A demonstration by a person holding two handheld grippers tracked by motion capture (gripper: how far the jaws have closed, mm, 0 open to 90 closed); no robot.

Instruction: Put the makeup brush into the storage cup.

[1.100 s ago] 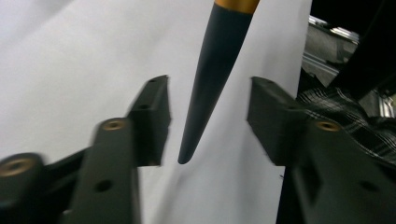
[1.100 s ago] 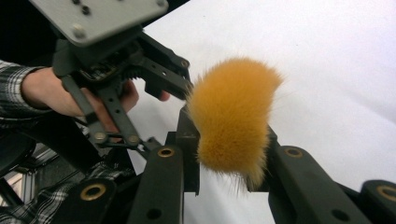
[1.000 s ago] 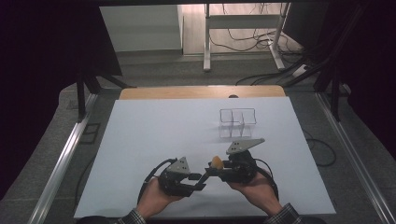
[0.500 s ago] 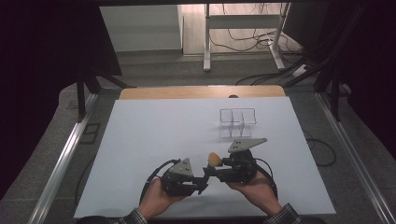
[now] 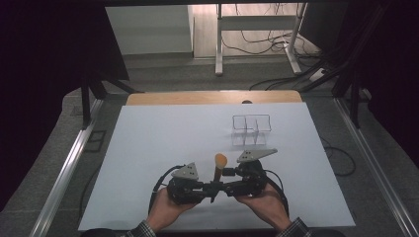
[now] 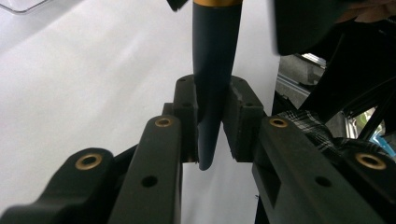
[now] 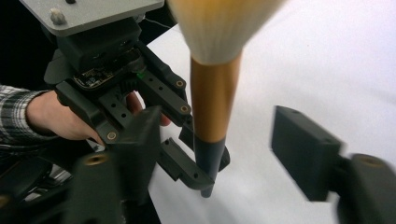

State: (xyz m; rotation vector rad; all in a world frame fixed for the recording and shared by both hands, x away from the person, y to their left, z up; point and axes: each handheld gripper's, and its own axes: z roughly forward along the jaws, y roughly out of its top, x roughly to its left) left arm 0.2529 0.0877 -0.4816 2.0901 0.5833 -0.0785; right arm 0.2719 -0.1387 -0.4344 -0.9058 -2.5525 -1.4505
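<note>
The left gripper (image 6: 210, 126) is clamped on the dark tapered handle of a makeup brush with a gold ferrule and pale bristles (image 6: 212, 88), held upright above the white table (image 5: 163, 143). The right gripper (image 7: 224, 140) has its jaws wide apart around the ferrule, touching nothing. In the high view both hands (image 5: 165, 210) meet near the table's front edge, a clear plastic organiser (image 5: 252, 129) well beyond them.

Brush (image 7: 211, 100) has soft bristles, a glossy golden ferrule and matt dark handle; tongs (image 6: 212, 119) matt black plastic
</note>
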